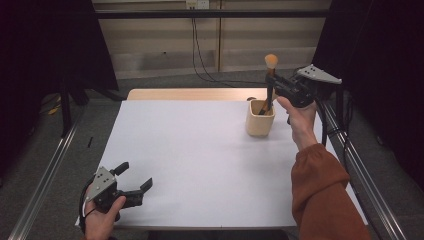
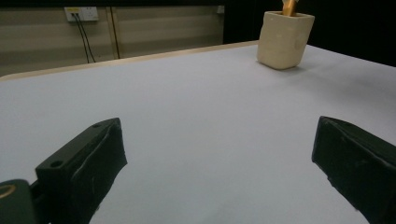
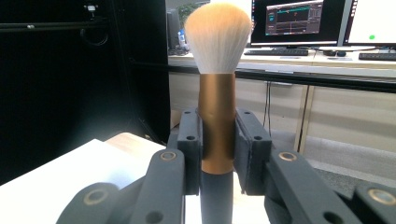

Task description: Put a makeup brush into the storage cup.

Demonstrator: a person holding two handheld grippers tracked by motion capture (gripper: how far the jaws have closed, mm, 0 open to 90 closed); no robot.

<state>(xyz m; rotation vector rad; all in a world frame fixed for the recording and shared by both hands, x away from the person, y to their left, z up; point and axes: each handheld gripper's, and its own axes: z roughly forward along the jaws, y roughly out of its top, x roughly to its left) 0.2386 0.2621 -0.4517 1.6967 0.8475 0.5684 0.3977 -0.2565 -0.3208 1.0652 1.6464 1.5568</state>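
Dark curtains hang on both sides of the room, a pale panelled wall runs behind, and grey floor surrounds the bench. The bench carries a wide white top with a strip of wood along its far edge. Monitors glow on a desk in the right gripper view. Near the far right corner stands a cream cup. Above it, the right tongs pinch the bronze collar of a makeup brush, bristles up, handle tip dipping into the cup. At the near left corner, the left tongs sit spread wide, holding nothing.
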